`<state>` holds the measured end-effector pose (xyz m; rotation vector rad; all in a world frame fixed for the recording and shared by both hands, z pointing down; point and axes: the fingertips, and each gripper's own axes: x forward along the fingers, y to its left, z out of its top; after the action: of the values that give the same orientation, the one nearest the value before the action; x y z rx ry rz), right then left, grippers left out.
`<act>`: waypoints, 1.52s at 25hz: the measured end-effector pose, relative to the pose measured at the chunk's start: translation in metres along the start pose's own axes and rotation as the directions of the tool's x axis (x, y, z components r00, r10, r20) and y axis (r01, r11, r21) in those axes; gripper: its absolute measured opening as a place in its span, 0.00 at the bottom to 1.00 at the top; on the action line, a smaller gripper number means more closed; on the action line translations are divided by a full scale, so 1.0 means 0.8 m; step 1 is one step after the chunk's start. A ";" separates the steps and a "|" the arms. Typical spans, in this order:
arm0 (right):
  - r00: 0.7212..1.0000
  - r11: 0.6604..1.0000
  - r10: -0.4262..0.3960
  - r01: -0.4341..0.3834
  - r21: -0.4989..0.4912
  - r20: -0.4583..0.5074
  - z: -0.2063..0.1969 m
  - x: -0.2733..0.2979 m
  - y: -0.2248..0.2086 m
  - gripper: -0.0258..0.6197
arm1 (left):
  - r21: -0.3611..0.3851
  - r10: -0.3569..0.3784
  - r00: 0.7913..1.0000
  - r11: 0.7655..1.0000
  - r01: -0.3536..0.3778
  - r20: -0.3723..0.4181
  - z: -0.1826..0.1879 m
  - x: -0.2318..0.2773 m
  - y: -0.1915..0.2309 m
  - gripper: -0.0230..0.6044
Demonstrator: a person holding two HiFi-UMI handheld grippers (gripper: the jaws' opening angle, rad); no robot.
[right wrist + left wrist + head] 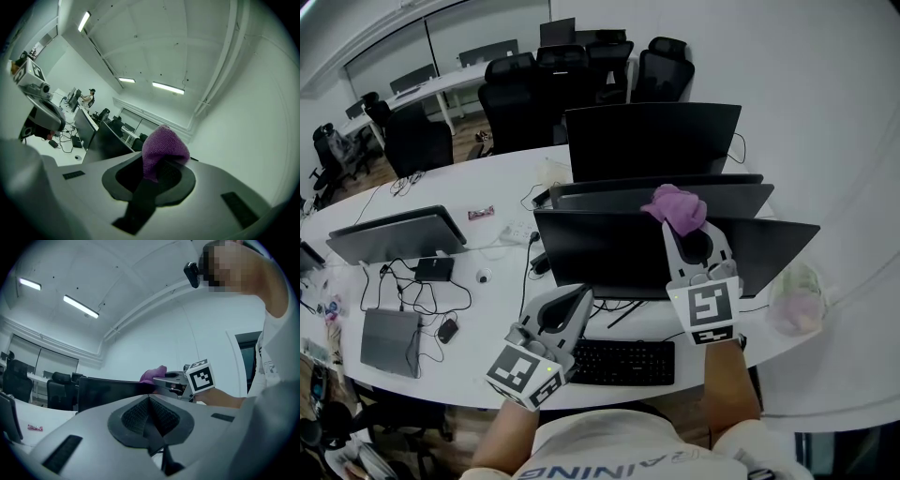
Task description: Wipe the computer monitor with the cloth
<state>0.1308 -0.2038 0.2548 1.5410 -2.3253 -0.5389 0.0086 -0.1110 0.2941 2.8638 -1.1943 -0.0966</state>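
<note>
A purple cloth is bunched at the tip of my right gripper, which is shut on it above the top edge of the nearest black monitor. The same cloth sticks out between the right gripper's closed jaws. My left gripper hangs low in front of that monitor's lower left part, jaws shut with nothing between them. In the left gripper view the left gripper points toward the monitor, with the cloth and the right gripper's marker cube beyond.
A black keyboard lies on the white desk below the monitor. Two more monitors stand behind it. A laptop, cables and a grey box sit to the left. Office chairs line the far side.
</note>
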 end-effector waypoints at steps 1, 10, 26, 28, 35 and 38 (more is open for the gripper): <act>1.000 1.000 -0.004 0.004 0.000 -0.001 -0.003 -0.002 -0.004 0.13 | 0.001 -0.003 1.000 1.000 0.003 0.000 -0.001 0.004 -0.003 0.05; 0.998 0.999 -0.052 0.052 -0.001 -0.021 -0.027 -0.027 -0.048 0.13 | 0.003 -0.053 0.999 0.999 0.053 -0.001 -0.007 0.040 -0.037 0.05; 0.991 0.992 -0.123 0.122 -0.020 -0.055 -0.064 -0.065 -0.107 0.13 | -0.009 -0.144 0.990 0.990 0.144 0.000 -0.020 0.094 -0.093 0.05; 0.990 0.991 -0.132 0.131 -0.020 -0.058 -0.067 -0.068 -0.115 0.13 | -0.010 -0.150 0.989 0.989 0.150 -0.001 -0.021 0.100 -0.098 0.05; 0.985 0.986 -0.164 0.163 -0.017 -0.061 -0.080 -0.080 -0.135 0.13 | -0.011 -0.178 0.984 0.984 0.178 -0.004 -0.027 0.118 -0.111 0.05; 0.981 0.983 -0.182 0.181 -0.017 -0.069 -0.085 -0.088 -0.147 0.13 | -0.015 -0.196 0.981 0.981 0.196 -0.009 -0.029 0.126 -0.119 0.05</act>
<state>0.2831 -0.1905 0.2579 1.7491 -2.1391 -0.5296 0.1484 -0.1154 0.3075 2.9573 -0.9030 -0.0953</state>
